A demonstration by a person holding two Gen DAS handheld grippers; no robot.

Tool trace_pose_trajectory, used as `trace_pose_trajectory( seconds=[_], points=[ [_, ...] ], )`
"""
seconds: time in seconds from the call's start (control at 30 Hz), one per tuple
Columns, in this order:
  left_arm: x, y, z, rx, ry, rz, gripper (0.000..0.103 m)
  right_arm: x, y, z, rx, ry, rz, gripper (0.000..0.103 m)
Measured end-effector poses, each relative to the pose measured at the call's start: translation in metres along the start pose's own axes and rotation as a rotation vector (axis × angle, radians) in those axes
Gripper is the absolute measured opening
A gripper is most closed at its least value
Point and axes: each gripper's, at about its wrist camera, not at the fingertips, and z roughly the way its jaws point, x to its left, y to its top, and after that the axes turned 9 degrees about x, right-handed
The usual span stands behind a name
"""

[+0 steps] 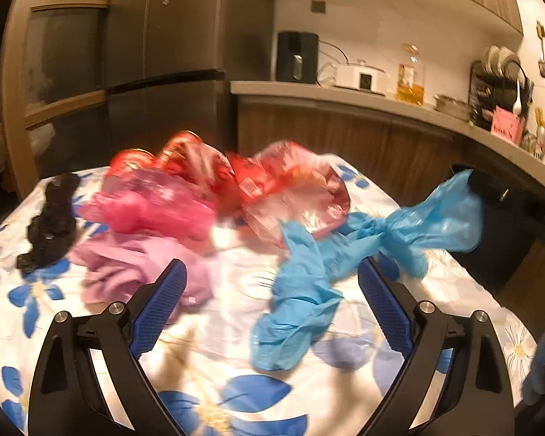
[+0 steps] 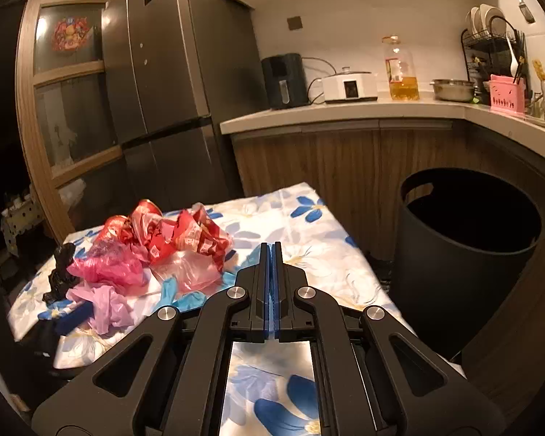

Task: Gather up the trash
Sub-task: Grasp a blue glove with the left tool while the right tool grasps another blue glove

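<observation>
The counter (image 2: 309, 225), draped in a blue-flowered cloth, carries a heap of crumpled trash: red wrapper (image 2: 185, 234), pink bag (image 2: 109, 265), lilac bag (image 1: 134, 265) and black bag (image 1: 51, 218). A black bin (image 2: 465, 254) stands just past the counter's right edge. The left gripper (image 1: 269, 305) tilts down over the cloth, jaws spread wide and empty, with a blue bag (image 1: 309, 290) stretched between them. The right gripper (image 2: 271, 265) angles gently downward, jaws pressed together; a blue strip trails up toward it, the pinch itself hidden.
</observation>
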Motion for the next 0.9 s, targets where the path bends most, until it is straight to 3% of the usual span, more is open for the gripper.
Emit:
trace_pose_trajectory(
  seconds=[0.1, 0.3, 0.37, 0.47, 0.63, 0.9],
  points=[
    [-0.004, -0.001, 0.011, 0.038, -0.007, 0.012, 0.087, -0.005, 0.002, -0.010, -0.019, 0.004, 0.005, 0.001],
    [-0.005, -0.002, 0.033, 0.139, -0.036, 0.004, 0.051, -0.011, 0.006, -0.024, -0.048, 0.002, 0.010, 0.001],
    [-0.004, -0.003, 0.037, 0.169, -0.052, 0.001, 0.032, -0.013, 0.006, -0.028, -0.055, 0.003, 0.015, 0.001],
    [-0.003, -0.006, 0.035, 0.171, -0.064, 0.004, 0.023, -0.013, 0.006, -0.034, -0.064, 0.004, 0.015, 0.001],
    [0.003, -0.009, 0.021, 0.145, -0.067, -0.005, 0.014, -0.013, 0.006, -0.044, -0.079, 0.008, 0.010, 0.001],
    [0.014, 0.004, -0.033, 0.016, -0.092, -0.061, 0.011, -0.012, 0.010, -0.064, -0.109, 0.024, -0.003, 0.001]
  ],
)
